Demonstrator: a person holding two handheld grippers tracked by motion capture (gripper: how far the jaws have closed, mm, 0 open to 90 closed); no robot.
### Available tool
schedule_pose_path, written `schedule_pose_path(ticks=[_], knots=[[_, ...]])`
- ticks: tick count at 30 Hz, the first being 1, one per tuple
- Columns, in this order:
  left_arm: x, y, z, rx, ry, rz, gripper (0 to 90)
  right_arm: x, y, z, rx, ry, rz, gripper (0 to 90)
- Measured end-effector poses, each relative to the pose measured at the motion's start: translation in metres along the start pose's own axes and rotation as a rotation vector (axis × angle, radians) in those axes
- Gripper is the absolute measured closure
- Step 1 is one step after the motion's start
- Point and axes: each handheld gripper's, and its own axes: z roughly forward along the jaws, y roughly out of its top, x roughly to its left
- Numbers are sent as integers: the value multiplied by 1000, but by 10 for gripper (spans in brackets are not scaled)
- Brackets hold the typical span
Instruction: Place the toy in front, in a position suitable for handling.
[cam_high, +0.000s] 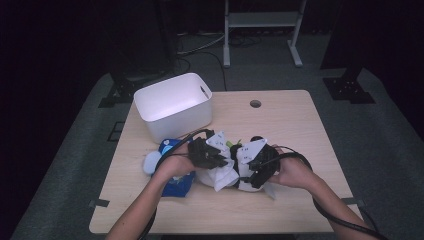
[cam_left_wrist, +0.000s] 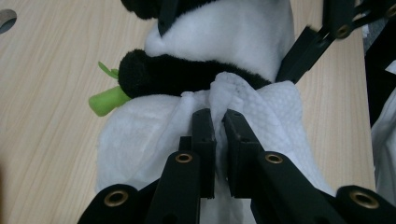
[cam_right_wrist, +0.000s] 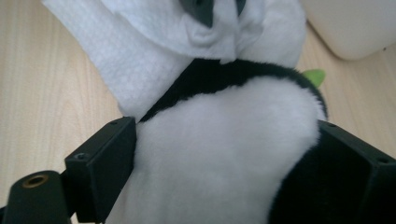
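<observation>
- A black-and-white plush panda toy (cam_high: 245, 172) lay near the middle of the light wooden table (cam_high: 295, 125), toward the near edge, between the person's two hands.
- The left gripper (cam_left_wrist: 219, 122) had its two black jaws nearly together, pinching a fold of a white textured paper towel (cam_left_wrist: 154, 135) that was draped against the panda's body.
- In the left gripper view, a small green plush bamboo stalk (cam_left_wrist: 106, 100) stuck out beside the panda's black arm.
- The right gripper (cam_right_wrist: 224, 154) had its jaws wide apart, one on each side of the panda's white furry body and pressed against it, so it gripped the toy.
- A white rectangular plastic bin (cam_high: 174, 105) stood on the far left part of the table, well apart from the panda.
- A blue-and-white packet (cam_high: 175, 180) lay just left of the panda, partly under the person's left forearm.
</observation>
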Motion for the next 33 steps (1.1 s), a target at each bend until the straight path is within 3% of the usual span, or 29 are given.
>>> schedule_pose_path(ticks=[4, 7, 13, 17, 22, 25, 29, 33], knots=[[0, 0, -1, -5, 7, 2, 831, -2, -5, 6, -3, 12, 21, 185], [0, 1, -5, -20, 10, 3, 831, -8, -13, 5, -26, 39, 47, 308], [0, -6, -16, -63, 6, -14, 836, -11, -17, -4, -50, 70, 19, 470], [4, -15, -28, -66, 38, -31, 837, -13, -22, -11, -45, 74, 5, 474], [8, -29, -32, -53, 56, -66, 837, -15, -29, -18, -42, 83, -3, 474], [12, -44, -27, -32, 54, -100, 836, -15, -39, -23, -57, 86, 7, 473], [16, -61, -11, -42, 29, -161, 837, -11, -45, -26, -60, 80, -19, 472], [16, -66, -3, -24, 17, -174, 837, -11, -48, -27, -71, 83, -19, 469]])
